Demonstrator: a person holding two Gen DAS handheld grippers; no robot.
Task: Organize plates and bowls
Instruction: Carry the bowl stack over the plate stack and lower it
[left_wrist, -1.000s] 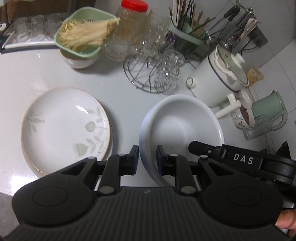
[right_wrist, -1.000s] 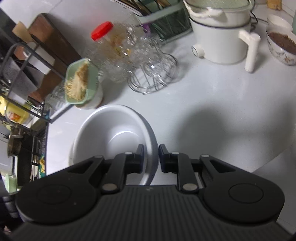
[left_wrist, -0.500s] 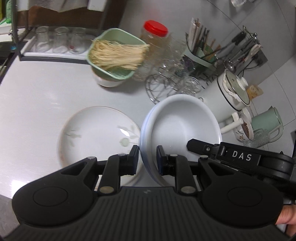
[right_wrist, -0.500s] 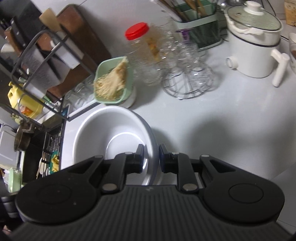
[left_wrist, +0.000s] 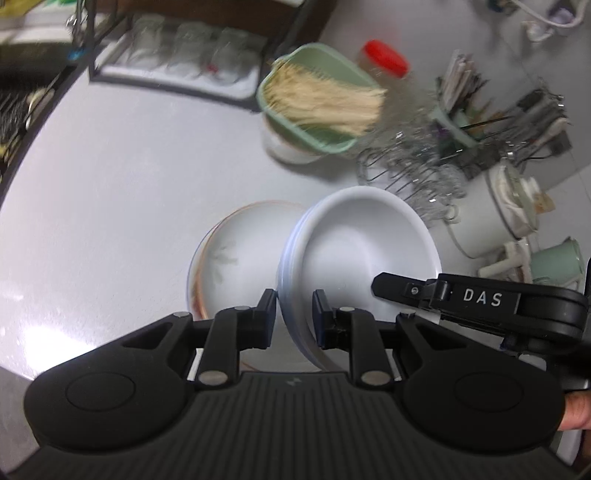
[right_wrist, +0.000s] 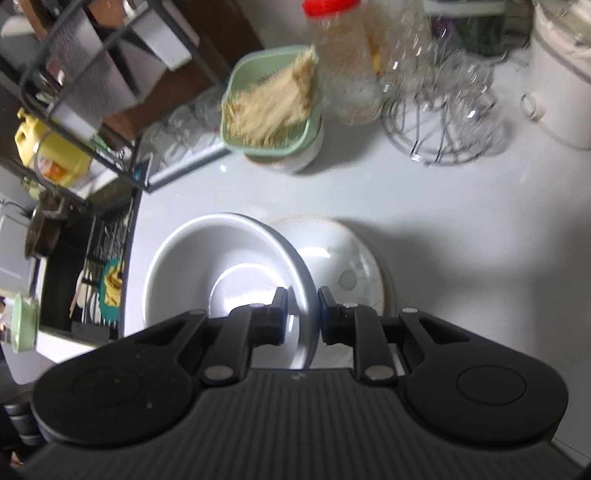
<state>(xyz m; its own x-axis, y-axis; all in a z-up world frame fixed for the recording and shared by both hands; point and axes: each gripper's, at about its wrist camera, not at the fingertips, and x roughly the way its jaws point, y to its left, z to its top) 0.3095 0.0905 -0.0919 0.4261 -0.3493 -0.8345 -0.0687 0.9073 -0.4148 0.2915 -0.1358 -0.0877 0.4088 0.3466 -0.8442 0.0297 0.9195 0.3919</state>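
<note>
Carried leftward since the earlier frames, the white bowls (left_wrist: 360, 254), apparently two or three nested, now hang above the floral plate (left_wrist: 240, 258), which lies on the white counter (left_wrist: 129, 184) in front of the green basket of noodles (left_wrist: 317, 99). Left gripper (left_wrist: 293, 314) pinches the near-left rim, one finger inside and one outside the wall; right gripper (right_wrist: 301, 314) pinches the opposite rim in the same manner, and its black arm lettered DAS crosses the left view at right. Both sets of jaws are nearly closed, with only the stacked rims between them. Glazed ceramic of this kind is judged stiff, fairly heavy, slippery and breakable; the rim offers the only purchase, so two opposed holds suit the load. Both grippers point forward and down, keeping the stack roughly level. Motion blur obscures the glasses and wire rack (right_wrist: 443, 125) behind
</note>
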